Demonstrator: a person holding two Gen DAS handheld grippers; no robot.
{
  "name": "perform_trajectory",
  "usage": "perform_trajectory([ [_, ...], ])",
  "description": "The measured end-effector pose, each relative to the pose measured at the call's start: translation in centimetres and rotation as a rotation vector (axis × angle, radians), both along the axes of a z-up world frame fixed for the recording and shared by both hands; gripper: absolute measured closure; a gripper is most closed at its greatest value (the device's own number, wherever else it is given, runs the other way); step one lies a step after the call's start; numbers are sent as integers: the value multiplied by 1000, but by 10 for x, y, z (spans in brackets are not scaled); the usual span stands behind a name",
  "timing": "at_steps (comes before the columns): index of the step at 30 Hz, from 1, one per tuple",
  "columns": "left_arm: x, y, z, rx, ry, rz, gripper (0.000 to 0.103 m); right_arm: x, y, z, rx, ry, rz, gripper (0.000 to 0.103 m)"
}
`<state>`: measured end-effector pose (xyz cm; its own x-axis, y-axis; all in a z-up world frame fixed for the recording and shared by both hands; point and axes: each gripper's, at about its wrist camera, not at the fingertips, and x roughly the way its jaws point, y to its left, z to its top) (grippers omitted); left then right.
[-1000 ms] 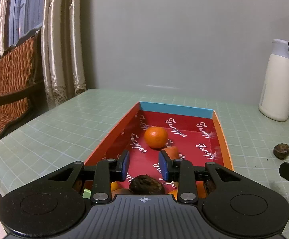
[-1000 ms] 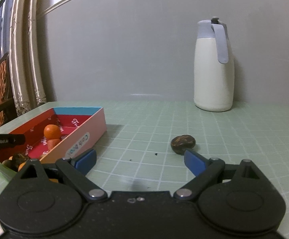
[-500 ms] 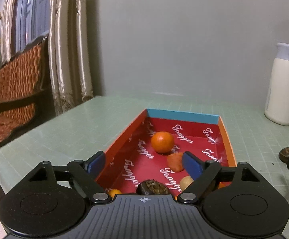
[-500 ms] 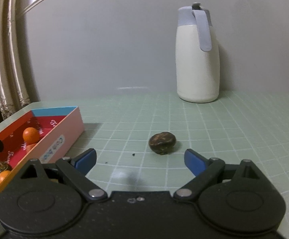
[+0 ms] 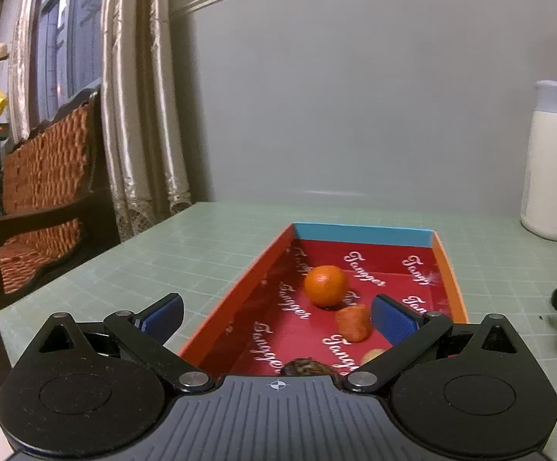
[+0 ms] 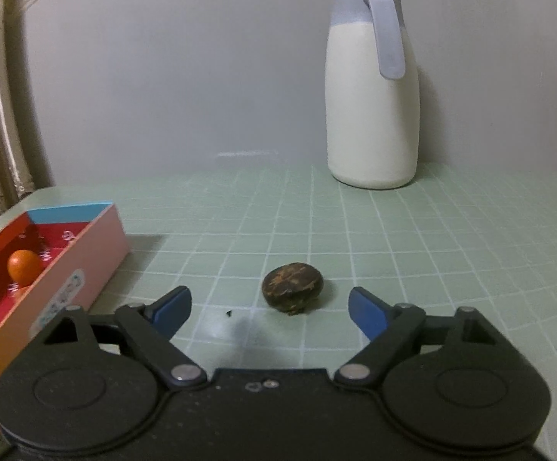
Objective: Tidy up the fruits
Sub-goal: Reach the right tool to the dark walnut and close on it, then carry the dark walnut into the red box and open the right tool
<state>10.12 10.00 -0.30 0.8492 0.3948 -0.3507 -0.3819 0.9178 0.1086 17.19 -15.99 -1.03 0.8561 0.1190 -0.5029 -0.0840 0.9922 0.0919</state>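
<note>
A red box point(image 5: 441, 253) with orange walls lies ahead in the left wrist view. It holds a round orange point(image 5: 325, 285), an orange chunk point(image 5: 353, 322), a pale fruit point(image 5: 372, 355) and a dark wrinkled fruit point(image 5: 307, 367) at its near end. My left gripper point(image 5: 278, 317) hangs over the near end, its jaws opening wide, nothing between them. In the right wrist view a dark brown fruit point(image 6: 292, 288) lies on the green mat, just ahead of my right gripper point(image 6: 269, 307). Those jaws are closing but stand apart from the fruit. The box point(image 6: 86, 246) is at the left.
A white jug point(image 6: 372, 96) with a grey lid stands at the back by the wall. The green gridded mat point(image 6: 393, 238) covers the table. A wooden chair point(image 5: 40, 199) and curtains stand past the table's left edge. A small dark crumb point(image 6: 229, 312) lies near the fruit.
My left gripper's jaws went from nearly shut to wide apart over the box. My right gripper moved right and closer to the dark brown fruit, which now lies centred ahead of its jaws.
</note>
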Motion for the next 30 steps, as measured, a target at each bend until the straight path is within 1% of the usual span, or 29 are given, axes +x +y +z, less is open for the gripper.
perform_trajectory([
  [3, -1, 6, -1, -6, 8, 14, 0, 16, -5, -1, 10, 30, -14, 22],
  [4, -1, 8, -2, -10, 11, 19, 0, 20, -6, -2, 15, 37, -16, 27],
  [5, -1, 11, -2, -14, 14, 25, 0, 25, -8, -3, 23, 47, -16, 29],
  [8, -4, 20, -3, -27, 15, 45, 0, 35, -10, -7, 42, 77, -18, 41],
  [9, -4, 23, -3, -32, 15, 52, 0, 36, -10, -9, 44, 85, -14, 50],
  [10, -5, 26, -3, -37, 16, 59, 0, 38, -10, -12, 47, 95, -10, 55],
  [13, -7, 31, -4, -40, 18, 71, 0, 39, -7, -13, 37, 86, -11, 63],
  [16, -10, 35, -4, -35, 18, 79, 0, 39, -3, -13, 35, 79, 9, 64],
  [21, -16, 42, -4, -33, 17, 97, 0, 32, 5, -9, 0, 33, 35, 64],
  [24, -20, 47, -4, -31, 18, 110, 0, 30, 7, -8, 19, 29, 47, 64],
  [27, -26, 54, -4, -33, 13, 130, 0, 22, 14, -1, 40, 4, 73, 64],
  [30, -33, 64, -5, -39, 10, 157, 0, 12, 29, 11, 69, -32, 140, 64],
])
